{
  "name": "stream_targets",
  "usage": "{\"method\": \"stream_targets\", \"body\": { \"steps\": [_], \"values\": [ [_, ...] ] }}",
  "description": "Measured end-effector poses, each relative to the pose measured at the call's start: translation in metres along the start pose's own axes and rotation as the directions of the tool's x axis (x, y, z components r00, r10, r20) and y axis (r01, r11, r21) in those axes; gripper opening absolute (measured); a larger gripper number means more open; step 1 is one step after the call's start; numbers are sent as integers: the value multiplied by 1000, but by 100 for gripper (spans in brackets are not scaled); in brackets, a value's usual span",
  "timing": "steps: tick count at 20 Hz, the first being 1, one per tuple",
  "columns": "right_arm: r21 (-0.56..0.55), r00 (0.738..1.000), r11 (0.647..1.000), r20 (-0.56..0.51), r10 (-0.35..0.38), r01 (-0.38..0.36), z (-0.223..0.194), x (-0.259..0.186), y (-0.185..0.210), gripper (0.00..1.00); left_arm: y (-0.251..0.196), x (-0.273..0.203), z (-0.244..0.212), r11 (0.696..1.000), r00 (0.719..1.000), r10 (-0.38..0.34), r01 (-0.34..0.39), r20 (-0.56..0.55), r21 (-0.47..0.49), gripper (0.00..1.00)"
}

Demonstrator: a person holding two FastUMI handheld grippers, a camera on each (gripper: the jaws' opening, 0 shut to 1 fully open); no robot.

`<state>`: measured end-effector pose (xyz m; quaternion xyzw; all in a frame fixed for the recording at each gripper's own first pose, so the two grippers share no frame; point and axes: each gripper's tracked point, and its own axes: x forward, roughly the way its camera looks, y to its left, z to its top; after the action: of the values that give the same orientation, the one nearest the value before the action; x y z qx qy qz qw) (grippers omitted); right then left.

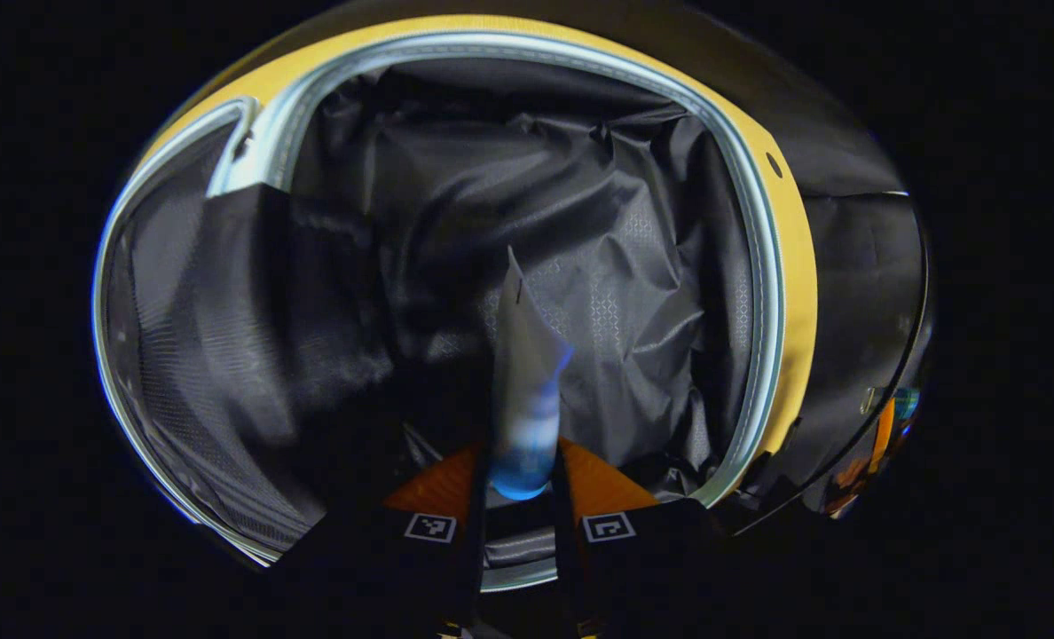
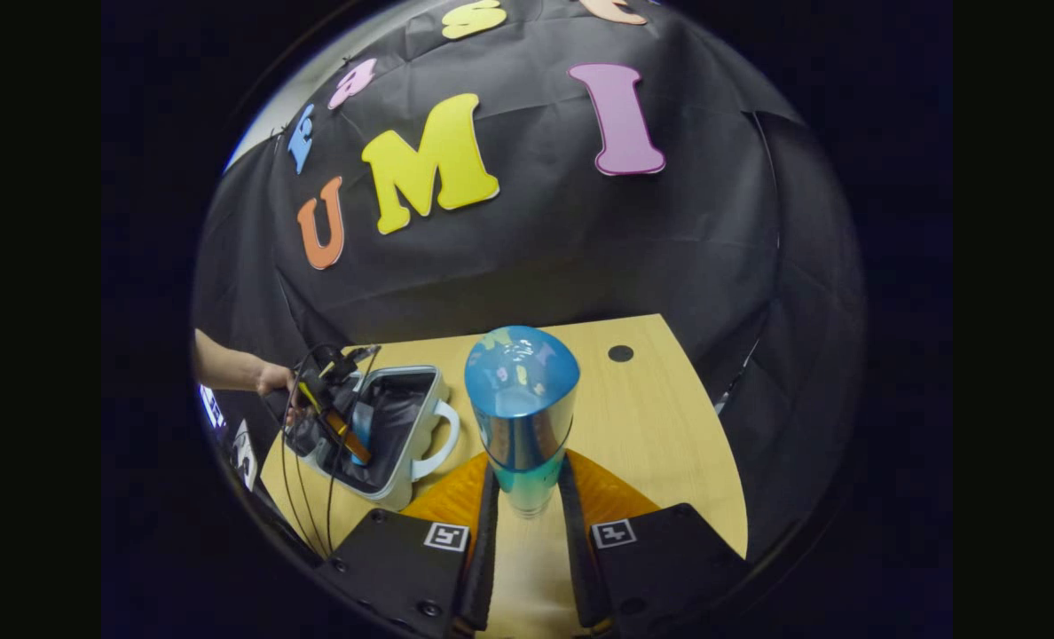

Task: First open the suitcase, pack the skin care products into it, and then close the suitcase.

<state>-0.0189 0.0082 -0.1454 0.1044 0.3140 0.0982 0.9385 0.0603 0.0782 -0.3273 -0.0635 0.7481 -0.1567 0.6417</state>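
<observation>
Holding the tube (image 1: 527, 390) over the open suitcase (image 1: 784, 293), your left gripper (image 1: 522, 497) has both fingers pinched on its blue cap end; it looks soft, light and floppy, so keep hold near the cap; your right gripper (image 2: 527, 497) is clamped on the blue bottle (image 2: 522, 399) above the table (image 2: 669, 426), stiff and probably slick, so grip mid-body; two products, one suitcase.
</observation>
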Motion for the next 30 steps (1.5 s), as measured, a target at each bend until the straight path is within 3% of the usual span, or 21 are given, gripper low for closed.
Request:
{"method": "stream_targets", "body": {
  "steps": [1,2,6,7,9,10,11,14,17,18,20,22,24,26,28,30],
  "values": [
    [7,1000,1000,0,-1,1,1,-2,1,34,0,4,-2,1000,1000,-6,6,-26,0,44],
    [11,1000,1000,0,-1,1,0,-4,3,33,-1,6,-5,1000,999,-7,7,-50,-7,37],
    [0,1000,1000,-2,5,-5,2,-4,6,33,-4,6,-3,1000,999,-9,9,-47,-9,42],
    [-7,1000,1000,-5,10,-11,3,-2,9,33,-4,4,-3,1000,999,-9,9,-42,-17,35],
    [-35,999,999,-13,37,-37,5,1,20,33,-9,-1,-5,999,1000,-25,25,-15,-27,48],
    [-47,998,997,-16,60,-61,7,3,30,33,-11,-6,-7,999,1000,-26,26,7,-22,60],
    [-61,996,994,-19,87,-88,11,7,42,34,-14,-15,-9,999,999,-31,32,36,-14,64],
    [-105,982,977,-43,182,-185,19,24,90,31,-19,-47,-19,996,979,-70,78,191,-33,86],
    [-126,944,940,-141,299,-317,15,50,158,34,-36,-85,-39,994,900,-100,113,424,-6,92],
    [-127,925,927,-193,327,-354,9,59,176,33,-37,-101,-41,994,853,-94,107,514,5,100],
    [-126,876,900,-322,360,-416,-9,78,214,33,-31,-125,-56,997,735,-57,77,675,1,99],
    [-73,817,897,-450,360,-436,-33,96,243,34,-29,-141,-82,998,639,0,50,769,-41,98],
    [-18,765,917,-557,322,-399,-54,119,256,31,-23,-153,-111,995,566,37,53,824,-81,98],
    [2,719,952,-655,233,-306,-74,144,251,34,-14,-163,-145,989,517,68,75,853,-124,98],
    [36,649,981,-745,155,-193,-97,163,253,34,-5,-160,-175,985,496,85,91,864,-150,99],
    [33,587,996,-806,76,-83,-117,177,249,34,14,-159,-204,979,495,131,73,859,-192,98]
  ]
}}
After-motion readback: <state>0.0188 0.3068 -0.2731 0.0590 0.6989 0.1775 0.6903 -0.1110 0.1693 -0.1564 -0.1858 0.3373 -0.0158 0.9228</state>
